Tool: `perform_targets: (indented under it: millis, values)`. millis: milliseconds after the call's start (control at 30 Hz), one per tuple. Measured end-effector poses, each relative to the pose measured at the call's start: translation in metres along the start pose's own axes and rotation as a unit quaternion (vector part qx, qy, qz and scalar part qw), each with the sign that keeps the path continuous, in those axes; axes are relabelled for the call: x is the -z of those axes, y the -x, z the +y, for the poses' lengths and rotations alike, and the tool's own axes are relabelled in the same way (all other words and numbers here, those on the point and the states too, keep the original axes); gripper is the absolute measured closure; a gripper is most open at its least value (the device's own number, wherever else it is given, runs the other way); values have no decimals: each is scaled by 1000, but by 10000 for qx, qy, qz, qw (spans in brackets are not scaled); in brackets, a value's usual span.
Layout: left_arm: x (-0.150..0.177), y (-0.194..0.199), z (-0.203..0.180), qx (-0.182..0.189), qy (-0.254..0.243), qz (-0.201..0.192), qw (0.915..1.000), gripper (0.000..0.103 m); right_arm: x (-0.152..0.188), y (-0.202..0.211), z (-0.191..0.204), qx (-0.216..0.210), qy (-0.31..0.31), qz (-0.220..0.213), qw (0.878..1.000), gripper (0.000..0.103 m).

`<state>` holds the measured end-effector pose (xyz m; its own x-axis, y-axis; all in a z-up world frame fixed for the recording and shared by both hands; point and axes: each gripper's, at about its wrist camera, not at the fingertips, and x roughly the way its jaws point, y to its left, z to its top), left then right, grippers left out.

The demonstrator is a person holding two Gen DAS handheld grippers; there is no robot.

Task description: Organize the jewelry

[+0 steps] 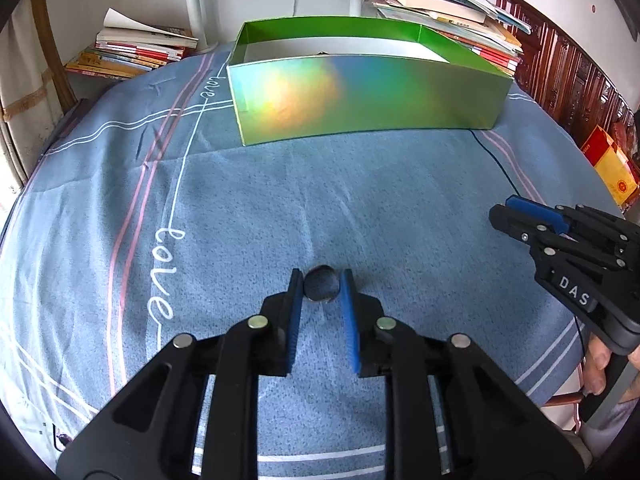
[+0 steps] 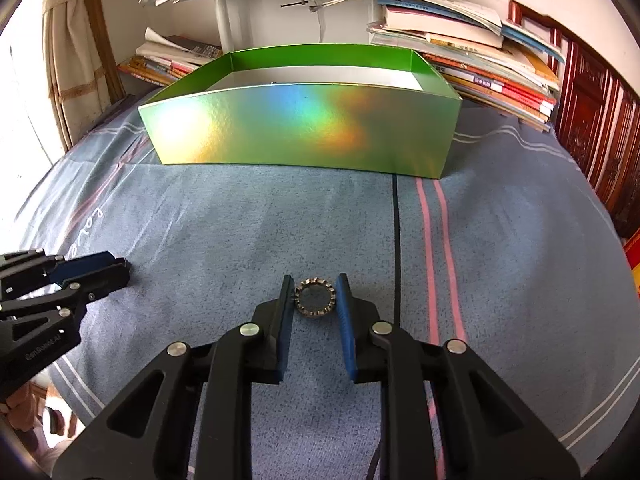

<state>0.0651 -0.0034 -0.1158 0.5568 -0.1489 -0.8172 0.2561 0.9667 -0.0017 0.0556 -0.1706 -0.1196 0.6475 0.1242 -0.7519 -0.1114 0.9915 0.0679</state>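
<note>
In the left wrist view my left gripper (image 1: 321,285) is shut on a plain dark ring (image 1: 321,284), pinched between the blue pads (image 1: 348,304) above the blue bedspread. In the right wrist view my right gripper (image 2: 315,295) is shut on a silver toothed ring (image 2: 315,297). The right gripper also shows at the right edge of the left wrist view (image 1: 520,216), and the left gripper at the left edge of the right wrist view (image 2: 108,268). An open green holographic box (image 1: 360,100) stands further back; it also shows in the right wrist view (image 2: 304,128).
The blue striped bedspread (image 1: 248,208) with "love" lettering covers the surface. Stacks of books (image 1: 136,52) lie behind the box at left and right (image 2: 480,60). A thin black cable (image 2: 396,240) runs across the cloth. A white stand post (image 1: 194,0) rises at the back.
</note>
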Motion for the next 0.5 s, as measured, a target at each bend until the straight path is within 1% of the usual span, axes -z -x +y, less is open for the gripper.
perform_targets:
  millis: [200,233,267,300,500]
  values:
    - [1,0,-3,-92,-8,-30,10000,79,2,2,3,75,32,28,10000,80]
    - [1,0,-2,-108,7,-28,9999,74,3,3,3,76,43,30,10000,79]
    - [1,0,-1,-114,17,-25,9999,68,3,3,3,54,54,34,10000,75]
    - [1,0,-1,-113,24,-28,9999,66,3,3,4,35,61,37,10000,71]
    - [2,-1,0,-107,28,-49,9999,66,5,3,6,129,143,26,9998,71]
